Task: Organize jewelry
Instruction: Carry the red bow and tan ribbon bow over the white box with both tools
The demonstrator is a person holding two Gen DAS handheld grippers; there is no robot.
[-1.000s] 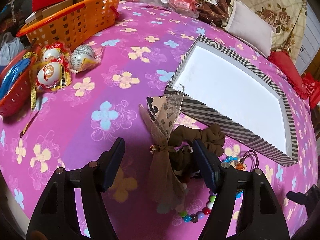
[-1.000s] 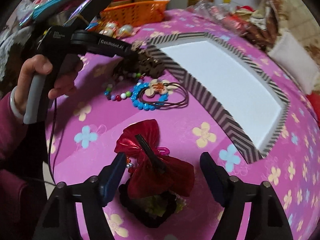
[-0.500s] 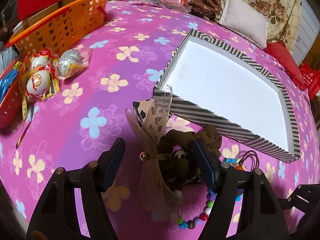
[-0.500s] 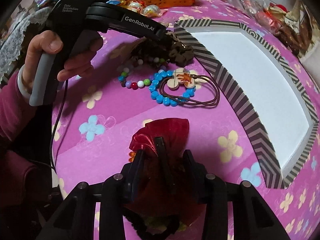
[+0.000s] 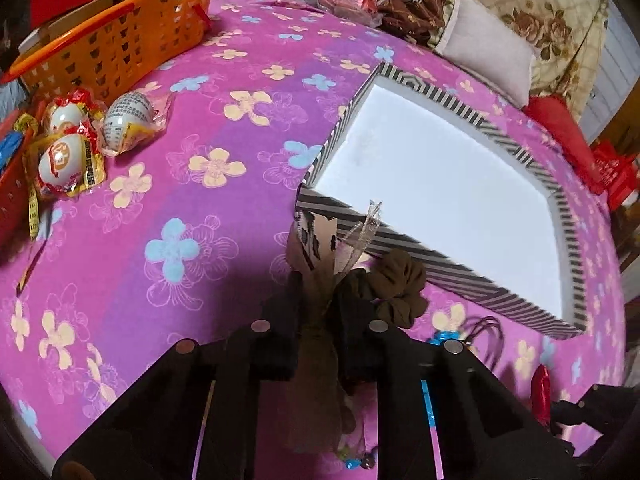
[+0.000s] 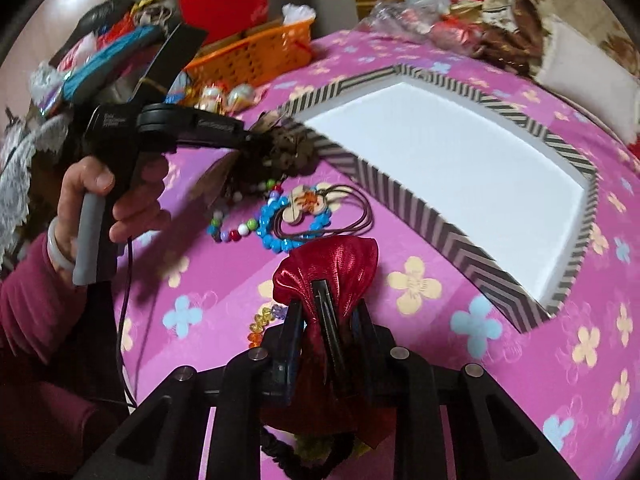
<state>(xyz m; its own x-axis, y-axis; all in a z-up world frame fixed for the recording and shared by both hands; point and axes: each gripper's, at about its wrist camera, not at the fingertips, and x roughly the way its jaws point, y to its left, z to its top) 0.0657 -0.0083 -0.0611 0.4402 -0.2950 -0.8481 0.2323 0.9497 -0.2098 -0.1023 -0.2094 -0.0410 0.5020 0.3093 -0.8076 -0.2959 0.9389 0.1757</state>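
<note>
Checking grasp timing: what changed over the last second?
Both grippers closed. The left gripper, open a second ago, is now shut on the brown bow. The right gripper, already closing half a second ago, is shut on the red bow. The striped box, beads and brown scrunchie have not moved.

Three wrapped eggs (image 5: 72,160), two bead bracelets (image 6: 280,232), one striped box (image 5: 400,240).
</note>
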